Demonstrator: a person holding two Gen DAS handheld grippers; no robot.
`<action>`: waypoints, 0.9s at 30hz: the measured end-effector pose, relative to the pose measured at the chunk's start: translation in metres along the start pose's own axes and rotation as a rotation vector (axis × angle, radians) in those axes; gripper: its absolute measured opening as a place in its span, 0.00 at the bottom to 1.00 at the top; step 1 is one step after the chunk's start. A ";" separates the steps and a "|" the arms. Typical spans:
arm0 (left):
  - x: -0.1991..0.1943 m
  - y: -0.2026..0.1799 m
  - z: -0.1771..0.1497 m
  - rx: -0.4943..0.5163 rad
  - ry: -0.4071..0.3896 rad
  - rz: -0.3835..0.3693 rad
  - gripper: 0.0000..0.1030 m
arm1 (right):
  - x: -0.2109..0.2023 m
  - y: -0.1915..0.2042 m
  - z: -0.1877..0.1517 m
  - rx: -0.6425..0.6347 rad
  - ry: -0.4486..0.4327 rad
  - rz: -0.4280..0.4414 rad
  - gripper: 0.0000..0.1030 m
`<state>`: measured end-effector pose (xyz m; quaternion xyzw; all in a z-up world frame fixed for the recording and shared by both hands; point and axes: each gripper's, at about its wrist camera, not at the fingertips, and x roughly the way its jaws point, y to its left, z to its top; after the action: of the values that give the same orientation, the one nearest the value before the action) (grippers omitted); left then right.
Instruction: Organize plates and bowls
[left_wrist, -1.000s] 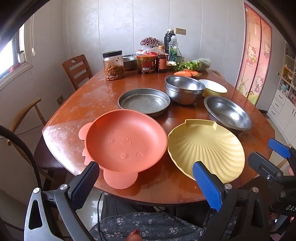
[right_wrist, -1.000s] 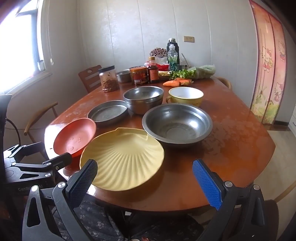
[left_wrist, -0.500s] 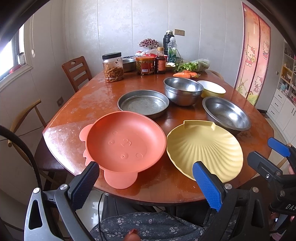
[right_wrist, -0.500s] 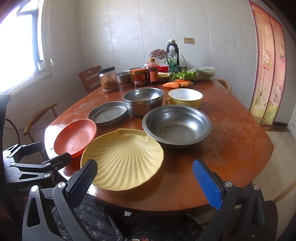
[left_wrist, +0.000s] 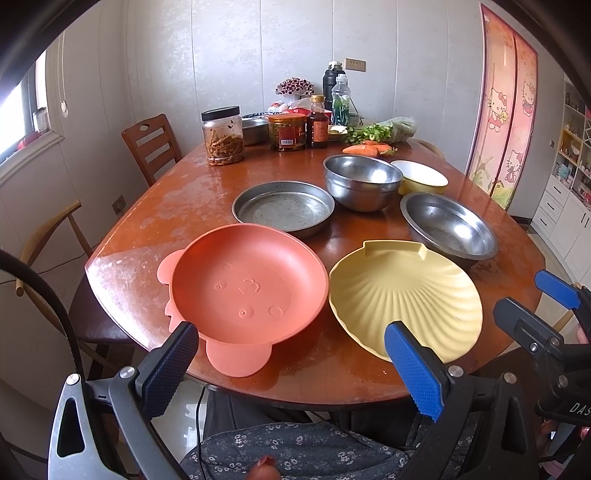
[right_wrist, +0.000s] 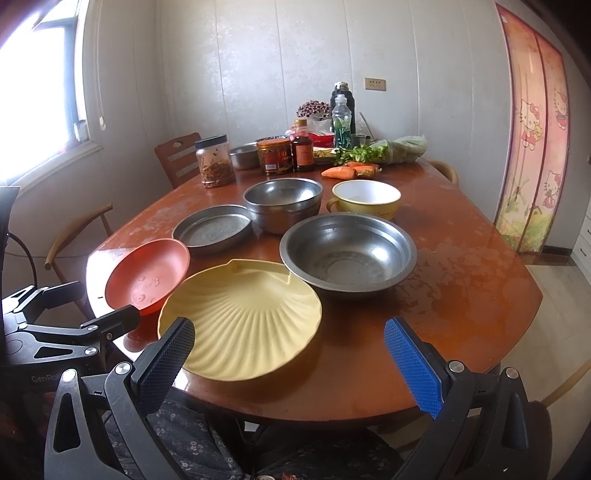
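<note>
Pinching a shallow rim at the tabletop (left_wrist: 155, 218) edge could, I judge, flip or slide a dish onto the person's lap. Both sets of fingers are spread wide and hold nothing: the orange plate (left_wrist: 247, 284) lies just ahead between the left gripper (left_wrist: 291, 363) fingers, and the yellow shell plate (right_wrist: 240, 317) lies ahead toward the right gripper (right_wrist: 290, 360) left finger.

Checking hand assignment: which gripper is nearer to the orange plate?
Left. The left gripper hangs open at the table edge with the orange plate just ahead; the right gripper faces the yellow shell plate, the orange one off to its left.
</note>
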<state>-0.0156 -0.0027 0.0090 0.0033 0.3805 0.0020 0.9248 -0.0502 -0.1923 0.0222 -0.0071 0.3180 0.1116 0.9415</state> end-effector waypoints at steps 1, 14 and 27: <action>0.000 0.000 0.000 0.000 0.000 0.000 0.99 | 0.000 0.000 0.000 -0.001 0.000 0.000 1.00; -0.004 0.003 0.002 -0.012 -0.007 -0.002 0.99 | 0.001 0.000 0.000 -0.004 0.002 -0.012 1.00; -0.003 0.015 -0.001 -0.038 -0.011 0.009 0.99 | 0.005 0.005 0.001 0.011 0.006 0.026 1.00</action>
<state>-0.0185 0.0128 0.0111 -0.0124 0.3753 0.0134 0.9267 -0.0470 -0.1863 0.0202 0.0017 0.3214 0.1222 0.9390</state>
